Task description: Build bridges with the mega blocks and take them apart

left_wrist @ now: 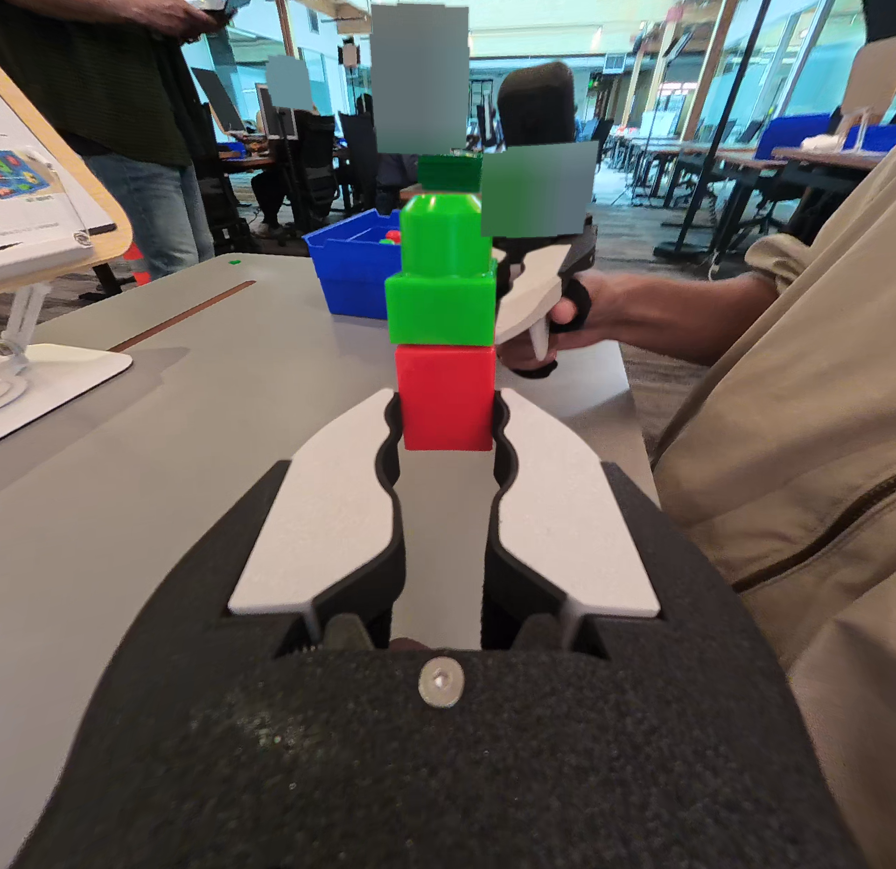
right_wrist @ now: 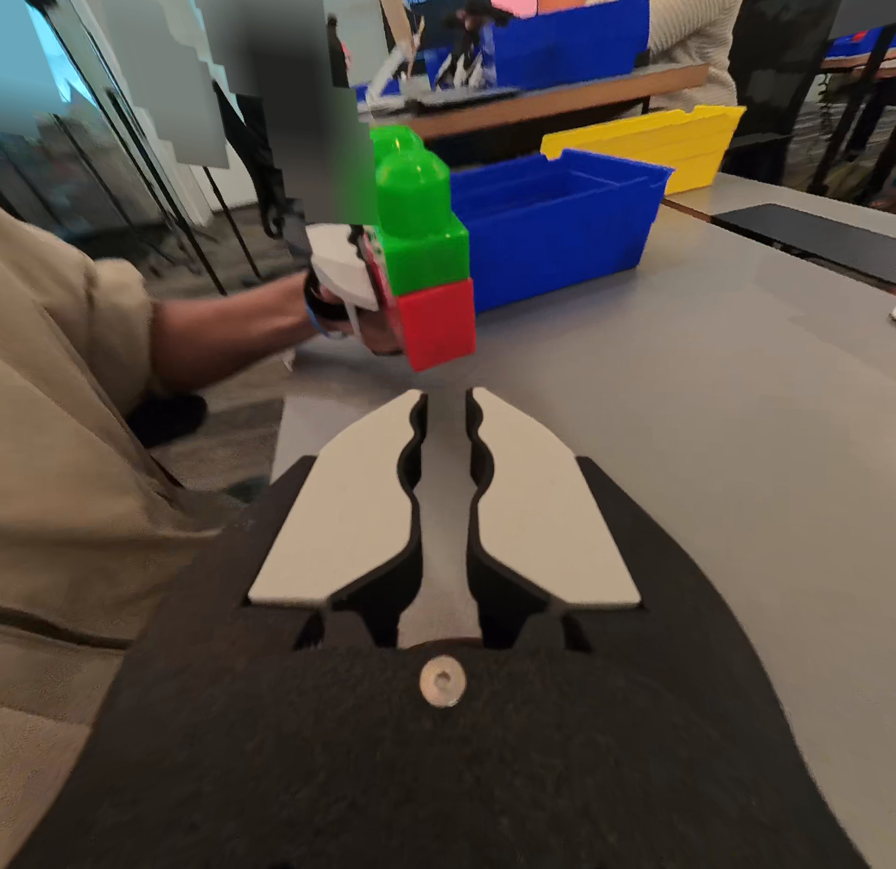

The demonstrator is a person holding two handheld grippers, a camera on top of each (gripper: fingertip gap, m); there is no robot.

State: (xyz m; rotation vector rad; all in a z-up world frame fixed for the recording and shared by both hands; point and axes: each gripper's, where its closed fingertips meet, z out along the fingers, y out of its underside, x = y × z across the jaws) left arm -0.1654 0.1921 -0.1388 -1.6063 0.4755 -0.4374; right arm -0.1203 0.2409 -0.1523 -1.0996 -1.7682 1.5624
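Note:
A green block (left_wrist: 441, 307) with tall studs is stuck on top of a red block (left_wrist: 446, 399). My left gripper (left_wrist: 446, 409) is shut on the red block, with a fingertip on each side, and holds the stack a little above the grey table (left_wrist: 194, 433). The right wrist view shows the same stack, the green block (right_wrist: 426, 259) over the red block (right_wrist: 439, 327), held from the left by the left gripper (right_wrist: 339, 273). My right gripper (right_wrist: 446, 399) is just short of the stack, its fingers a narrow gap apart and empty. It also shows behind the stack in the left wrist view (left_wrist: 528, 298).
A blue bin (left_wrist: 349, 273) (right_wrist: 557, 235) stands on the table just behind the stack. A yellow bin (right_wrist: 654, 142) is farther back. A white stand (left_wrist: 48, 375) with a booklet is at the left. A dark pad (right_wrist: 800, 239) lies at the right. A person stands at the far left. Left tips to right tips: about 8 centimetres.

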